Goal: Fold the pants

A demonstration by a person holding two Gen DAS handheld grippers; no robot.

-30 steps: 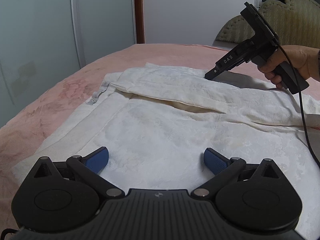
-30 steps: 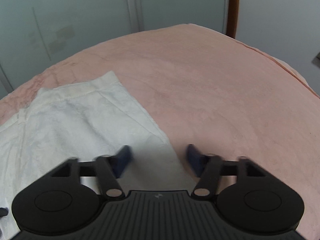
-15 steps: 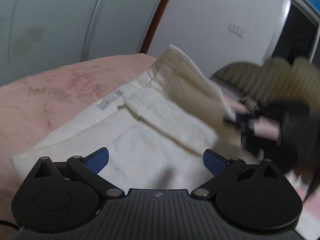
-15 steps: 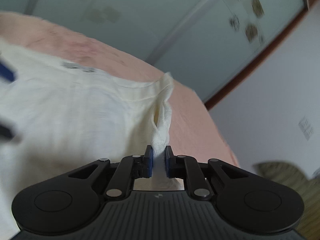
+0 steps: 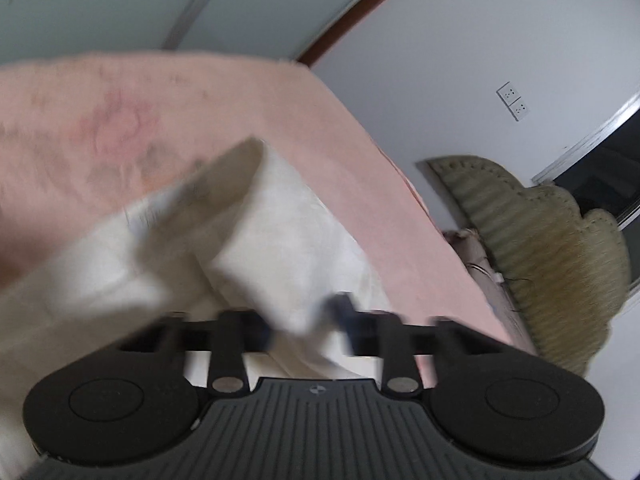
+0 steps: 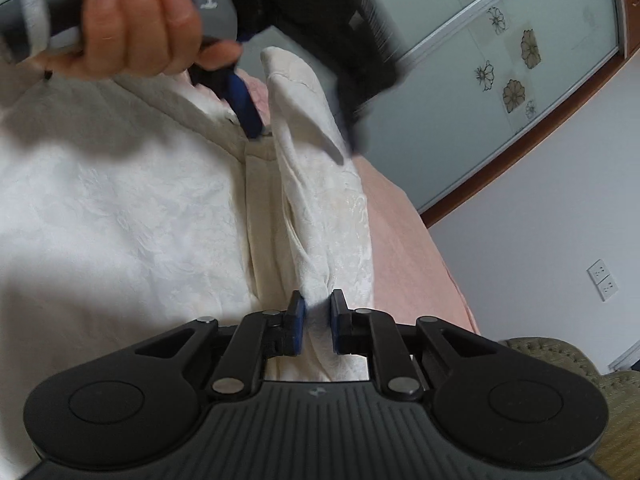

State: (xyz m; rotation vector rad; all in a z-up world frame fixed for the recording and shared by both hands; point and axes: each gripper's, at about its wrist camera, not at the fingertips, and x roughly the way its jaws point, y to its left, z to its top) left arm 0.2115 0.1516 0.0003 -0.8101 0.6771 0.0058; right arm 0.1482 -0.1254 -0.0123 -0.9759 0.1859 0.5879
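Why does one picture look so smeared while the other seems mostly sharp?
Left wrist view: motion blur smears the white pants and the left gripper. Right wrist view: the right gripper and its pinched cloth are crisp; only the hand above blurs, casting a soft shadow. Both bend straight lines, fisheye-style.

The pants [image 6: 132, 216] lie on the bed [image 5: 248, 120], spread to the left, with a fold lifted along their right edge and bare bed beyond it to the right. The right gripper [image 6: 318, 316] sits at the near end of that fold with cloth between its jaws, and the left gripper [image 6: 256, 120], held by a hand [image 6: 136, 20], meets the far end. Behind the bed stand wardrobe doors [image 6: 500, 40]; the headboard [image 5: 552, 248] is at the right.
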